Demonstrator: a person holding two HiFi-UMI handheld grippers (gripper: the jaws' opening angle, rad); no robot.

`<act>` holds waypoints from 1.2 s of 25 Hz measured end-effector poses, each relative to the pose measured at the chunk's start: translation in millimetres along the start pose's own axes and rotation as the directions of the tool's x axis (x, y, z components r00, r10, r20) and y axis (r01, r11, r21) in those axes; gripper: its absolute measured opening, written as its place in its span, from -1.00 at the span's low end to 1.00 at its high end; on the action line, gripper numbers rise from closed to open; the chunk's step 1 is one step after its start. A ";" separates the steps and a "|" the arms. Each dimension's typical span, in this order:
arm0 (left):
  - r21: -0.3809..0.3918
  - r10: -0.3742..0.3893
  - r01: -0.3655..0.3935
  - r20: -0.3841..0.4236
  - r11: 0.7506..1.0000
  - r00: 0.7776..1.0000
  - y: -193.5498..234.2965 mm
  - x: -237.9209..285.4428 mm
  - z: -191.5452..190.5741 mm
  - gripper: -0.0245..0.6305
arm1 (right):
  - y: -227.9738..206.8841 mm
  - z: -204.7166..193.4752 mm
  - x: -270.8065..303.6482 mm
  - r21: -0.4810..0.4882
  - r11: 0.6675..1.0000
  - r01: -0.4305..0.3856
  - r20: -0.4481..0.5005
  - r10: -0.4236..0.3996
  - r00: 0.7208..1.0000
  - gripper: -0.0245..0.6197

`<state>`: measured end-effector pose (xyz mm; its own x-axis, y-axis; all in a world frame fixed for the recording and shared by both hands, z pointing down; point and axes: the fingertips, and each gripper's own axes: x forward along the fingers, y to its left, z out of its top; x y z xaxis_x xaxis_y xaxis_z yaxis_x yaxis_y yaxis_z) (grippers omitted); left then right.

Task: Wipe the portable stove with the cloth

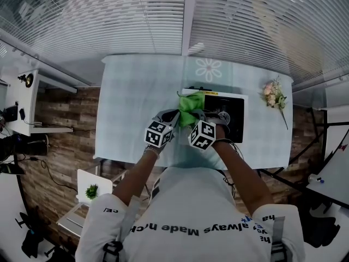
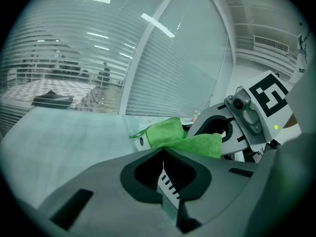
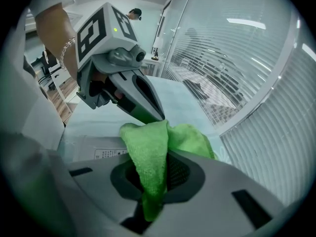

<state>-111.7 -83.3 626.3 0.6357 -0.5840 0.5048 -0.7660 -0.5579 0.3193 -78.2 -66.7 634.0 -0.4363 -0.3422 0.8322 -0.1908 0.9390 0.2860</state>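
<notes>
A green cloth [image 1: 189,109] is bunched over the left edge of the portable stove [image 1: 232,113], a white body with a black top, on the pale tablecloth. Both grippers meet at the cloth. My left gripper [image 1: 174,115] is shut, its tips pinching an edge of the cloth [image 2: 197,143] in the left gripper view [image 2: 163,151]. My right gripper [image 1: 200,115] is shut on a fold of cloth [image 3: 148,157] that runs down between its jaws [image 3: 160,149]. The left gripper [image 3: 123,90] touches the cloth from the far side. The stove's white side [image 3: 98,149] shows below the cloth.
The table [image 1: 131,102] stands against a glass wall with blinds. A small bunch of flowers [image 1: 275,96] lies at its right end. A printed flower [image 1: 210,69] marks the cloth behind the stove. A low stand with a plant [image 1: 91,190] sits on the floor at the left.
</notes>
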 end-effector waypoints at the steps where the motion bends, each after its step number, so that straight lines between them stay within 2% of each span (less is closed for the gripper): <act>1: 0.000 0.002 -0.002 0.002 1.000 1.000 0.4 -0.5 1.0 -0.89 | 2.0 -0.2 -0.7 0.000 1.000 -0.003 0.003 0.003 1.000 -0.84; 18: 0.032 0.008 -0.009 0.021 0.999 1.000 4.2 2.3 17.2 -0.89 | 48.8 4.4 -16.9 -0.021 0.999 -0.048 0.013 0.049 0.999 -0.84; 30: 0.069 -0.011 0.012 -0.006 0.998 1.000 -4.0 13.2 15.4 -0.89 | 89.3 7.9 -27.3 -0.012 0.995 -0.099 0.030 0.100 0.995 -0.84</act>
<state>-98.8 -97.9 619.4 0.6437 -0.5740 0.5062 -0.7502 -0.6040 0.2690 -90.3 26.3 633.1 -0.4798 -0.2477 0.8417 -0.1358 0.9687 0.2077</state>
